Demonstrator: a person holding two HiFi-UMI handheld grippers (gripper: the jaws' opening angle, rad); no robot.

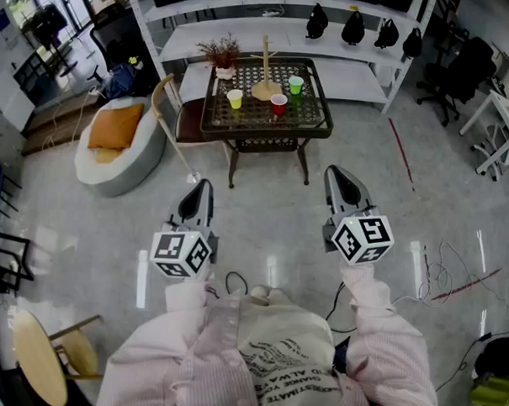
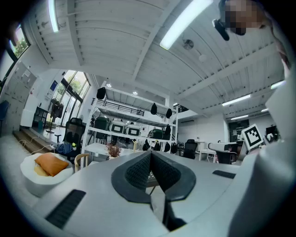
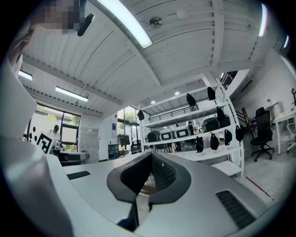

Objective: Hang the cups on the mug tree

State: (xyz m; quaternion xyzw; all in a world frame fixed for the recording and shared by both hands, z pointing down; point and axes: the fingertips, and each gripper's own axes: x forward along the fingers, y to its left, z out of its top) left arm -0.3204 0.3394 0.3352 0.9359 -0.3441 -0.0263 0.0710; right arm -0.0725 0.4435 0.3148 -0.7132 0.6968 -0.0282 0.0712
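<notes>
Left tongs (image 1: 202, 187) and right tongs (image 1: 337, 175) sit closed, empty: advance to dark metal-lattice tabletop (image 1: 309, 116), open near small red plastic cup (image 1: 278, 104).

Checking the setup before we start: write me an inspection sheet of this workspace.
Surface: dark lattice table, across the floor ahead of the person.
Job's things: mug tree with no cup hung; yellow cup, red cup and green cup standing on the table around its base.
Clutter: potted dried plant at the table's far left corner.
Grippers: left hand-held gripper and right hand-held gripper both shut, empty, short of the table.
Cables: loose cables on the floor at right.
Surroundings: beanbag, wooden chair, white shelving.
</notes>
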